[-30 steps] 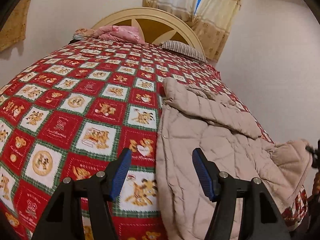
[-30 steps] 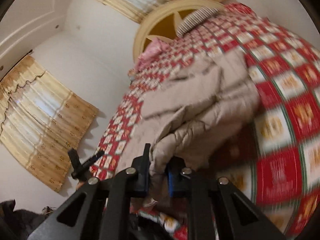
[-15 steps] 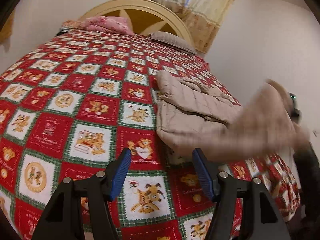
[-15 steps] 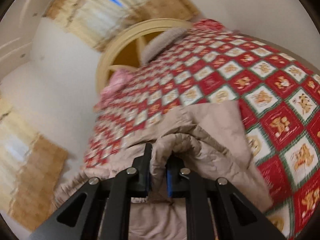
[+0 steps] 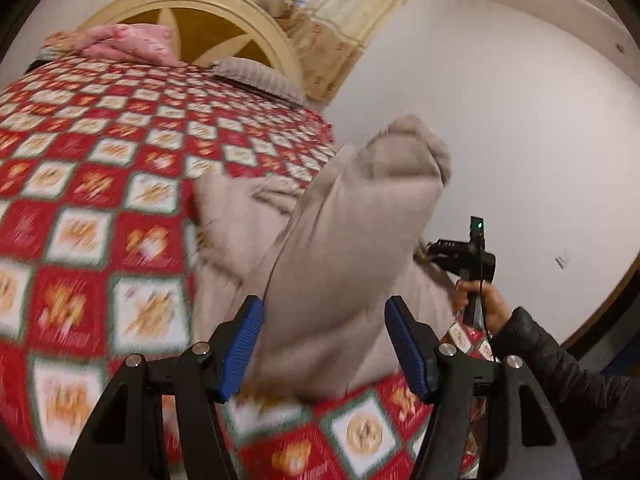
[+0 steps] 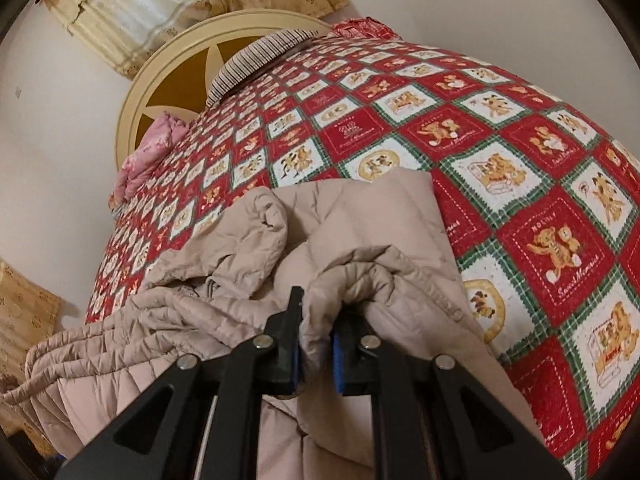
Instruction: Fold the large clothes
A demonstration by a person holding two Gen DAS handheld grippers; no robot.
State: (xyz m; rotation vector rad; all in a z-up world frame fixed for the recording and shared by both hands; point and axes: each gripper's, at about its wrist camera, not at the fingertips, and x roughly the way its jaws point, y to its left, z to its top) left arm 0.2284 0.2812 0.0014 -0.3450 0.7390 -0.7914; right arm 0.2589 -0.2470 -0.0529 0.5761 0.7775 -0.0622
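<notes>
The beige quilted jacket (image 6: 360, 232) lies on the bed (image 6: 500, 128), partly doubled over, its 9 o'clock side bunched; folding is judged underway, not finished. A fold is pinched in the right tool (image 6: 316, 344). The left tool (image 5: 324, 344) is spread, gripping nothing. Since a second ago, the lifted edge has been carried across the coat.
</notes>
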